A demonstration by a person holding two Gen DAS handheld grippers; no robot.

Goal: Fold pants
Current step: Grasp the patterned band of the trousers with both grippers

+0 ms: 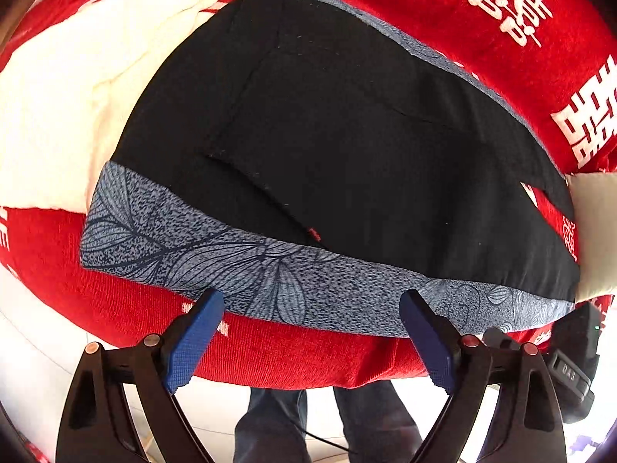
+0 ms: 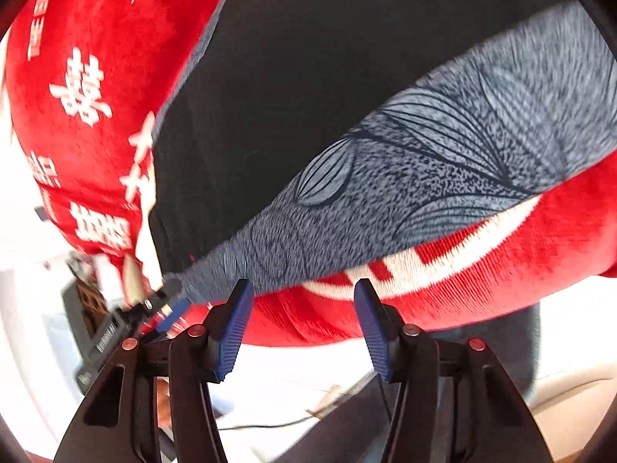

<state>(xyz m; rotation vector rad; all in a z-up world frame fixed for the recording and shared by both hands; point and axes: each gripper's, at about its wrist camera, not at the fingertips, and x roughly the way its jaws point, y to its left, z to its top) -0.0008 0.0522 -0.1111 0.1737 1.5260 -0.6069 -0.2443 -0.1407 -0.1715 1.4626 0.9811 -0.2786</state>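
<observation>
Two grippers are hanging over the near edge of a red blanket. The left gripper is standing wide open, with nothing between its blue pads. The right gripper is open too, but less wide, and its jaws are holding nothing. Just past the tips, the pants are lying flat on the blanket, black with a grey leafy band along the near side. Farther back, a white cloth is lying beside the pants.
</observation>
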